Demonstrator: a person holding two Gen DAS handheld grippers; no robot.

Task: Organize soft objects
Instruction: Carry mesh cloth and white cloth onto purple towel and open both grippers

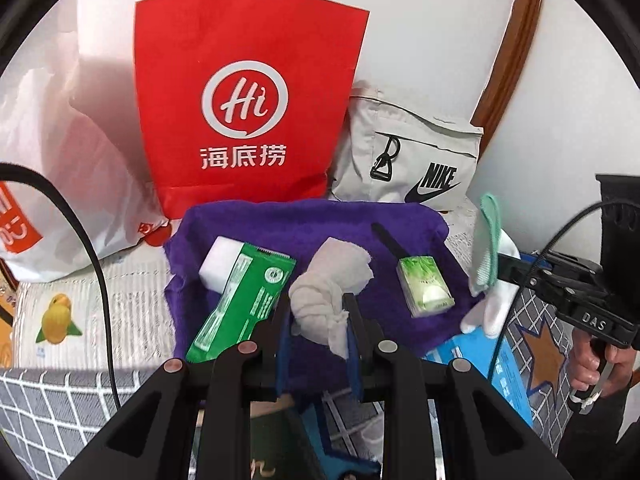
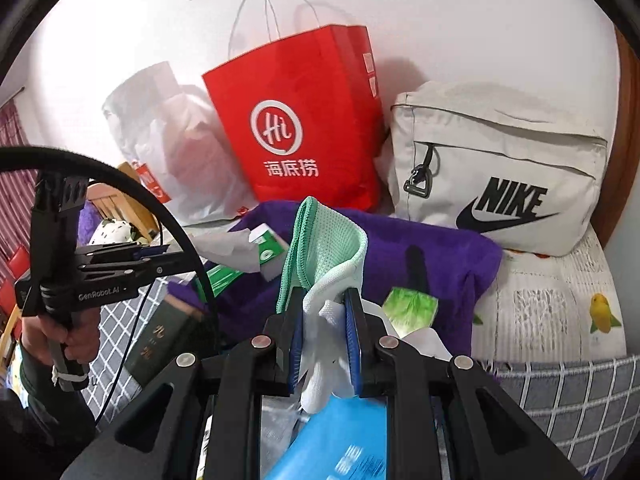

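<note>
A purple towel (image 1: 304,224) lies spread on the bed. On it are a white sponge block (image 1: 218,262), a green packet (image 1: 240,304), a small green tissue pack (image 1: 426,286) and a black strap (image 1: 390,242). My left gripper (image 1: 318,312) is shut on a knotted white cloth (image 1: 326,292) above the towel. My right gripper (image 2: 324,308) is shut on a white glove (image 2: 324,344) together with a mint green mesh cloth (image 2: 320,240). It shows at the right of the left wrist view (image 1: 494,268), holding them at the towel's right edge.
A red paper bag (image 1: 248,96), a white plastic bag (image 1: 68,160) and a grey Nike bag (image 1: 412,156) stand against the wall behind the towel. A blue packet (image 2: 340,436) and a dark green box (image 2: 168,344) lie on the grey checked cover (image 1: 48,412) near me.
</note>
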